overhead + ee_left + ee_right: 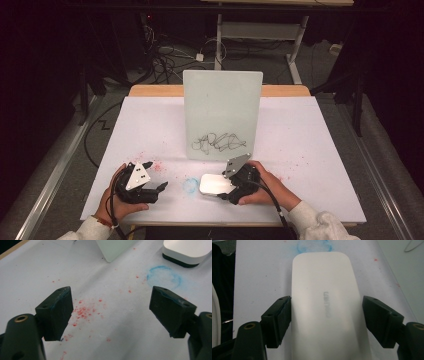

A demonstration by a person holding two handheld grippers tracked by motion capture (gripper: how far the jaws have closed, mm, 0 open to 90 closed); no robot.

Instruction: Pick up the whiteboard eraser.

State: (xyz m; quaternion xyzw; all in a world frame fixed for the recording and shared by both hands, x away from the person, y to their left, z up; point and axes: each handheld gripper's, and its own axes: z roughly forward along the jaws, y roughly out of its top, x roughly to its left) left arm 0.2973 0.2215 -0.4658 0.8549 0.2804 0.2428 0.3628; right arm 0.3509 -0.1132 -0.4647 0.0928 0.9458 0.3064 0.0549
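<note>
A white eraser block (215, 184) with a dark underside lies flat on the white sheet, just in front of an upright whiteboard (222, 107) that carries a black scribble (220, 142). My right gripper (226, 186) is open astride the eraser (324, 310); its left jaw touches the eraser's side and its right jaw stands a little off it. My left gripper (155, 175) is open and empty to the left, its jaws wide above red specks (83, 311). The eraser (187, 250) lies farther off in the left gripper view.
A smudged blue ring (190, 185) marks the sheet between the two grippers. Red specks (156, 165) dot the sheet near the left gripper. The table's front edge (225, 223) is close behind both hands. Cables and desk legs lie on the floor beyond.
</note>
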